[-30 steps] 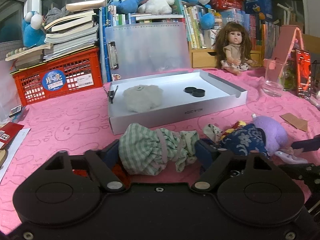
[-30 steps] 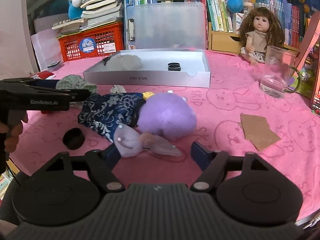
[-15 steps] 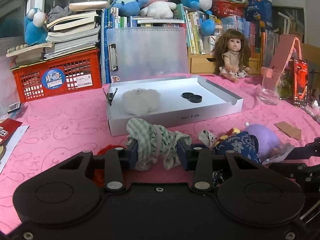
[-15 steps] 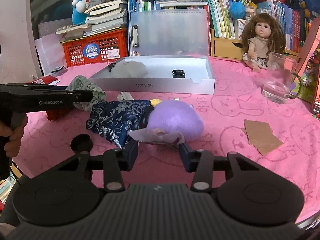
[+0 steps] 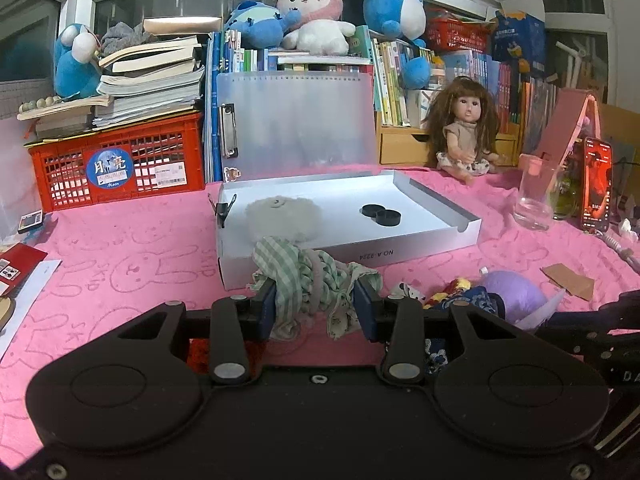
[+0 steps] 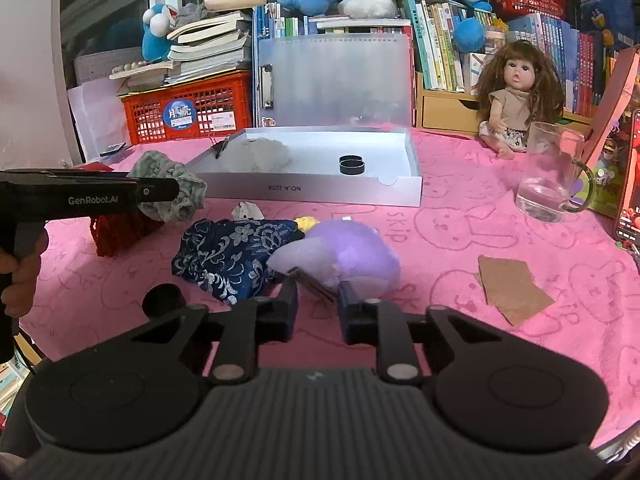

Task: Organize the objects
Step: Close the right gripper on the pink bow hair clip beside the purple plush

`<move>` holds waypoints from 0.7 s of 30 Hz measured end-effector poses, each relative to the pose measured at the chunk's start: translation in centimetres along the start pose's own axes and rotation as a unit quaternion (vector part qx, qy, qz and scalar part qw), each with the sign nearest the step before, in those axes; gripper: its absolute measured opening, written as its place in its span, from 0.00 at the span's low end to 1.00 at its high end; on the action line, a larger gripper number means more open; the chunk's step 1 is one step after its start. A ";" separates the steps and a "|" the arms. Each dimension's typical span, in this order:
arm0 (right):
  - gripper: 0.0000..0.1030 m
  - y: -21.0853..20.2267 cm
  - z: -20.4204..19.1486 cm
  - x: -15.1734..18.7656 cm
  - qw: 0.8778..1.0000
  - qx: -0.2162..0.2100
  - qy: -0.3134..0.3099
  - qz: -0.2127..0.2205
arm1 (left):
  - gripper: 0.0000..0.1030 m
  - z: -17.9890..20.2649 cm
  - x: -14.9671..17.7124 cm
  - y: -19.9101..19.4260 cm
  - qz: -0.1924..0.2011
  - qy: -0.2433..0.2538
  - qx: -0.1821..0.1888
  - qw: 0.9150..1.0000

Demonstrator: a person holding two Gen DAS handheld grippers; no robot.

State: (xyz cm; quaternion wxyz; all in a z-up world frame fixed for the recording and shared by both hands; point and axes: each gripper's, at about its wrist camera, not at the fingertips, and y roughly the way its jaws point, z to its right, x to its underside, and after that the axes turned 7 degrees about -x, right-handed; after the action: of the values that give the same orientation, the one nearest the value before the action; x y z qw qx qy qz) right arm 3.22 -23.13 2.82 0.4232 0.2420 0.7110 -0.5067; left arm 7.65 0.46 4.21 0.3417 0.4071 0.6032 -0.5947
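Checked cloth (image 5: pixel 308 280), green and white and bunched, sits clamped between the two fingers of the left gripper (image 5: pixel 315 306) in the left wrist view, raised in front of the white tray's (image 5: pixel 432 254) near wall. The gripper points level toward the tray. Inside the tray lie one grey plush (image 5: pixel 284 216) and two black discs (image 5: pixel 381 214) touching each other; a black clip (image 5: pixel 222 209) hangs on its left rim. To the right on the pink cloth (image 5: pixel 120 264) lie a purple plush (image 5: pixel 514 292) and a blue floral fabric (image 5: pixel 468 300), with the right gripper's dark body at the frame's edge. One glass (image 5: pixel 534 196), one doll (image 5: pixel 464 136), one red crate (image 5: pixel 120 160) under stacked books, and one cardboard scrap (image 5: pixel 568 282) stand farther off.

From the right wrist view, the right gripper (image 6: pixel 317 302) is low over the table, its fingers nearly together on a pale wing-like flap (image 6: pixel 304 258) of the purple plush (image 6: pixel 360 256). The blue floral fabric (image 6: pixel 236 256) touches the plush on its left. The left gripper (image 6: pixel 160 192) reaches in from the left, a hand (image 6: pixel 20 276) on its handle, the checked cloth (image 6: pixel 172 188) in its tip and a red knit piece (image 6: pixel 120 228) below. One black cap (image 6: pixel 164 300) lies near the table's front edge. The tray (image 6: pixel 320 194), glass (image 6: pixel 554 176), doll (image 6: pixel 516 92) and cardboard (image 6: pixel 512 288) rest on the pink cloth (image 6: pixel 480 232); shelves of books and three plush toys fill the back.
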 end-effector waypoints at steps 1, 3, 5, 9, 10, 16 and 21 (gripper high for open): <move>0.40 0.1 0.2 0.0 1.000 0.002 0.006 0.001 | 0.37 0.0 0.0 0.0 0.000 -0.001 0.000 1.000; 0.55 0.3 0.6 0.2 1.000 0.010 0.023 0.000 | 0.37 0.0 0.0 0.1 -0.002 -0.002 -0.001 1.000; 0.58 0.6 1.0 0.3 0.999 0.015 0.036 -0.001 | 0.37 0.0 0.1 0.1 -0.005 -0.003 -0.001 1.000; 0.63 1.1 1.0 0.6 0.999 0.016 0.028 -0.009 | 0.37 -0.1 0.3 0.3 -0.010 -0.004 -0.003 1.000; 0.63 1.2 0.8 0.6 0.999 0.015 0.026 -0.010 | 0.37 -0.1 0.3 0.4 -0.011 -0.006 -0.002 1.000; 0.63 1.7 0.4 0.8 1.000 0.014 0.016 -0.015 | 0.37 -0.1 0.3 0.5 -0.012 -0.004 -0.002 1.000; 0.32 1.6 0.0 0.9 1.000 0.013 0.004 -0.016 | 0.37 0.0 0.3 0.5 -0.013 -0.006 -0.002 1.000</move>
State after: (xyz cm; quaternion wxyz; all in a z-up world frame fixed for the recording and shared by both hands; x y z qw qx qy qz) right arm 4.00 -22.56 1.22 0.4092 0.2374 0.7100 -0.5217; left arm 7.94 0.49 3.74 0.3383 0.3953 0.6074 -0.6003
